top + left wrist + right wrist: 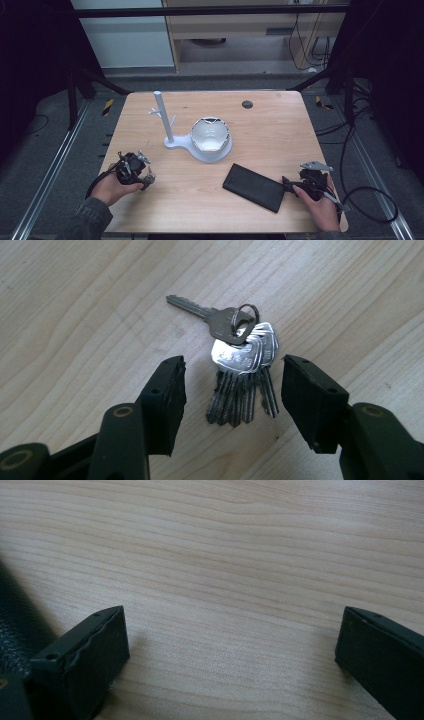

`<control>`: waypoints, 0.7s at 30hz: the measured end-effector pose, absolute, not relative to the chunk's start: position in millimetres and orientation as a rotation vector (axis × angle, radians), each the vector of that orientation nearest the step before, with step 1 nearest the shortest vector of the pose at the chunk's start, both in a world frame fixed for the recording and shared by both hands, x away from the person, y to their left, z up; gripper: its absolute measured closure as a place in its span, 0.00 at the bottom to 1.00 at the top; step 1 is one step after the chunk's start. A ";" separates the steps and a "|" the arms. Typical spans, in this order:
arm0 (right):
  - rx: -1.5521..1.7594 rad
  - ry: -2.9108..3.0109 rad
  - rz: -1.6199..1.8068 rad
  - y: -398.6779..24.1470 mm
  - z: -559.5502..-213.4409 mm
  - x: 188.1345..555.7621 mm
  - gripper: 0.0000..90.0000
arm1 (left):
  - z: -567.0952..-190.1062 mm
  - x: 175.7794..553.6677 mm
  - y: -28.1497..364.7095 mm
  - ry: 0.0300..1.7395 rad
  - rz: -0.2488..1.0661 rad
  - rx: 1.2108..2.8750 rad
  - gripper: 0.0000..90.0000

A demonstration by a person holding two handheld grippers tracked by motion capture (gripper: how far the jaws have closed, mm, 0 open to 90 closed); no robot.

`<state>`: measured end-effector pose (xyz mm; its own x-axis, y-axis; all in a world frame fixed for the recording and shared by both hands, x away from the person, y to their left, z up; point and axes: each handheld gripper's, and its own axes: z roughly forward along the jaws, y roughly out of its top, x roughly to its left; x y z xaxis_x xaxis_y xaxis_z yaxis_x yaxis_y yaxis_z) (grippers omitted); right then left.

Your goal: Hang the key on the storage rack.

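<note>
The left claw stands open over the desk, its two black jaws spread to either side of a bunch of keys that lies flat on the wood between them, touching neither jaw. In the left gripper view the bunch sits at the centre of the frame, just above the jaw tips. Most of the keys fan together with their blades pointing down toward the bottom of the frame, toward the claw, so their long axis runs roughly along the claw's own line of sight and across the line of closing. One darker key splays off the ring toward the upper left of the frame. The ring lies at the far end of the bunch, away from the claw.

In the high view the left claw is at the lower left of the desk, the keys a small glint at its tip. The left hand is plainly the nearer one, so a pickup would likely fall to it.

The right claw is also open, wide, with bare wood between its jaws. In the high view it rests at the lower right, its tip beside the near end of a black case, which lies flat and slants from the centre toward the lower right.

Farther up the desk stand a white stand and a bowl.
</note>
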<state>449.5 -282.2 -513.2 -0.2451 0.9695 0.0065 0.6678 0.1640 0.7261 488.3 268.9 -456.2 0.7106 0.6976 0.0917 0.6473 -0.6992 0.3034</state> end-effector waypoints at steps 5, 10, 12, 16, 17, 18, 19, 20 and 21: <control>1.547 1.981 0.858 -282.2 -513.2 449.5 0.01 | -458.5 487.9 266.8 1.072 0.277 2.675 0.47; 1.547 1.983 0.858 -282.3 -513.1 449.2 0.01 | -461.9 488.2 265.8 1.076 0.272 2.685 0.47; 1.547 1.983 0.858 -282.2 -513.1 449.1 0.01 | -463.7 488.8 266.2 1.085 0.262 2.683 0.47; 1.544 1.984 0.853 -282.5 -513.2 449.2 0.01 | -464.4 489.3 266.5 1.086 0.257 2.683 0.47; 1.545 1.984 0.854 -282.4 -513.2 449.2 0.01 | -464.6 489.3 266.3 1.084 0.256 2.683 0.47; 1.547 1.983 0.858 -282.3 -513.1 449.1 0.01 | -464.7 489.3 266.1 1.083 0.255 2.685 0.47; 1.547 1.982 0.858 -282.2 -513.2 449.2 0.01 | -464.9 489.5 266.1 1.083 0.253 2.684 0.47; 1.547 1.983 0.858 -282.2 -513.1 449.1 0.01 | -465.1 489.7 266.2 1.085 0.254 2.684 0.47; 1.544 1.984 0.853 -282.5 -513.2 449.2 0.01 | -465.5 490.4 266.7 1.087 0.254 2.686 0.47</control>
<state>449.2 -282.5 -513.2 -0.2468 0.9691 0.0023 0.6685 0.1685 0.7244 490.4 266.7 -465.5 0.7092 0.7012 0.0730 0.6608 -0.6973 0.2777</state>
